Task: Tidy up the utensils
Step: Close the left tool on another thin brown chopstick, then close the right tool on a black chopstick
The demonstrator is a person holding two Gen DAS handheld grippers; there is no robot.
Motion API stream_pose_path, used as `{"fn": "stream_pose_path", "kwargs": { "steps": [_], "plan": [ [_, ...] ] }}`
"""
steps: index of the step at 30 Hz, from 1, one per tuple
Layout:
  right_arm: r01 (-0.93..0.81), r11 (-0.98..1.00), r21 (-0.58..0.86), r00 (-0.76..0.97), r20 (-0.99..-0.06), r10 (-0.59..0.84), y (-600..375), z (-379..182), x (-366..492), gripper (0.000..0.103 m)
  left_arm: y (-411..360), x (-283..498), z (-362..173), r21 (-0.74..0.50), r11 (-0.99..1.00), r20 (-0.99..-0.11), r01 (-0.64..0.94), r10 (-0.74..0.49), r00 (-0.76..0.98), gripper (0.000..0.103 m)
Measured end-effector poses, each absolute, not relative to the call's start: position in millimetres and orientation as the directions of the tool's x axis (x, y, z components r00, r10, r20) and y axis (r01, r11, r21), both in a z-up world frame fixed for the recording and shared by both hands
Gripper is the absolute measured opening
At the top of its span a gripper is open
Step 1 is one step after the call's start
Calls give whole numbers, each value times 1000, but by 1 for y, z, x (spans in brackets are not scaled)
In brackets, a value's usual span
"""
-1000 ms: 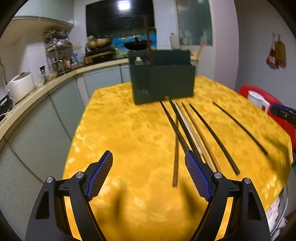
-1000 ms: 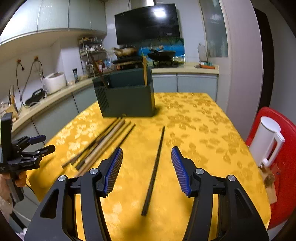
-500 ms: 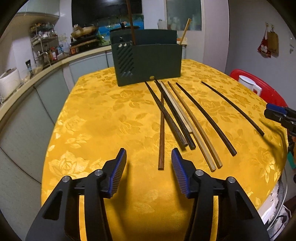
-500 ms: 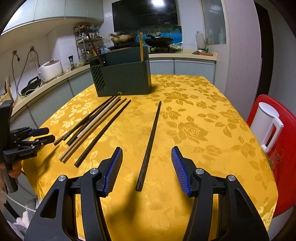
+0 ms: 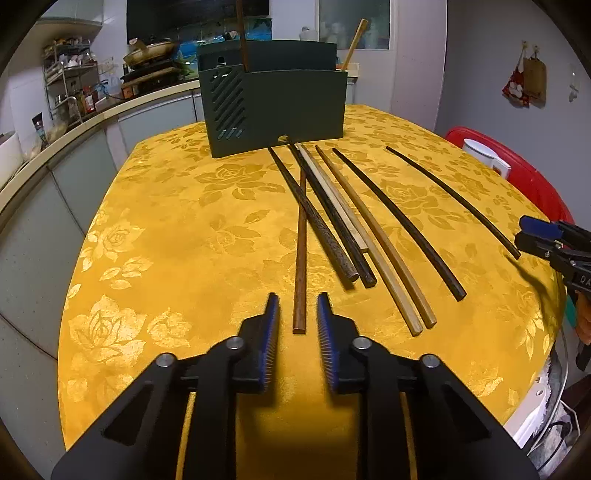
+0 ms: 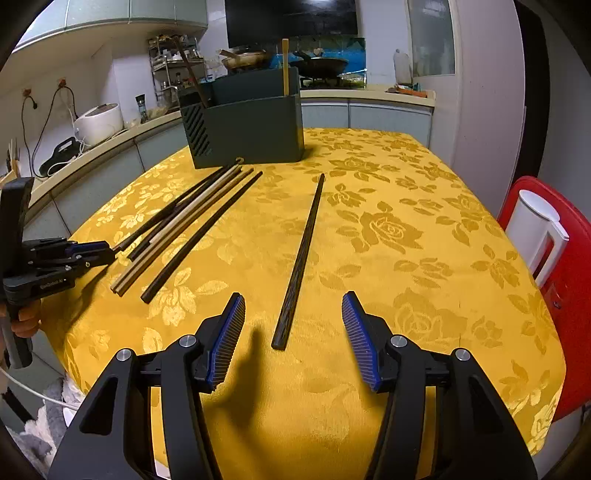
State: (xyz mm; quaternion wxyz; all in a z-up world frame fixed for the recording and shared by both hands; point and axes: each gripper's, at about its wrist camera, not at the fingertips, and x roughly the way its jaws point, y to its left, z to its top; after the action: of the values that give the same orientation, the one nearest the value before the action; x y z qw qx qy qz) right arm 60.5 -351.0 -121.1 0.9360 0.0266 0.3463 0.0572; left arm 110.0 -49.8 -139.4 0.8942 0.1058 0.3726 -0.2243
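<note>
Tablecloth, gold with a rose pattern, fills more of both views than a second ago; I see both grippers lower and closer in to the chopsticks on it.

Left gripper: its jaws have narrowed a lot since a second ago, from wide apart to a small gap. They now bracket the near end of the reddish-brown chopstick, one blue pad on each side. I see daylight on both sides, so not clamped yet.

Right gripper: jaws wide apart, same spread as before. The near end of the lone dark chopstick sits between them, closer to the pads than it was. No contact that I can see.

Utensil holder, dark green, slotted vents on its left end, stands at the far side of the table, unmoved. Inside it: one dark chopstick upright near the left end, one light wooden chopstick leaning at the right end. I can't see the inner compartments.

Loose bundle of chopsticks lies fanned out from the holder's front toward me, just right of the reddish-brown one: two dark, three pale wood, then a black one slightly apart. Layout unchanged. The lone dark one lies well to the right of these.

White jug sits on a red chair at the right table edge.
</note>
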Motion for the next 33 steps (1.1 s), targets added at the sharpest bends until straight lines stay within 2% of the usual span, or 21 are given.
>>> {"fn": "stream_pose_path", "kwargs": {
  "steps": [3, 20, 28, 33],
  "plan": [
    [-100, 991, 85, 748, -650, 131, -347, -124, 60, 52, -48, 110, -139, 24, 883, -712, 469, -315, 628, 7],
    [-101, 995, 11, 747, -660, 84, -338, -133, 65, 12, -47, 108, -138, 39, 885, -708, 463, -302, 638, 7],
    [-90, 995, 40, 728, -679, 93, -342, -130, 67, 8, -39, 100, -123, 43, 890, -686, 453, -304, 661, 6],
    [-75, 996, 51, 758, -646, 90, -350, -113, 63, 8, -34, 93, -109, 57, 892, -665, 448, -301, 684, 6]
  ]
}}
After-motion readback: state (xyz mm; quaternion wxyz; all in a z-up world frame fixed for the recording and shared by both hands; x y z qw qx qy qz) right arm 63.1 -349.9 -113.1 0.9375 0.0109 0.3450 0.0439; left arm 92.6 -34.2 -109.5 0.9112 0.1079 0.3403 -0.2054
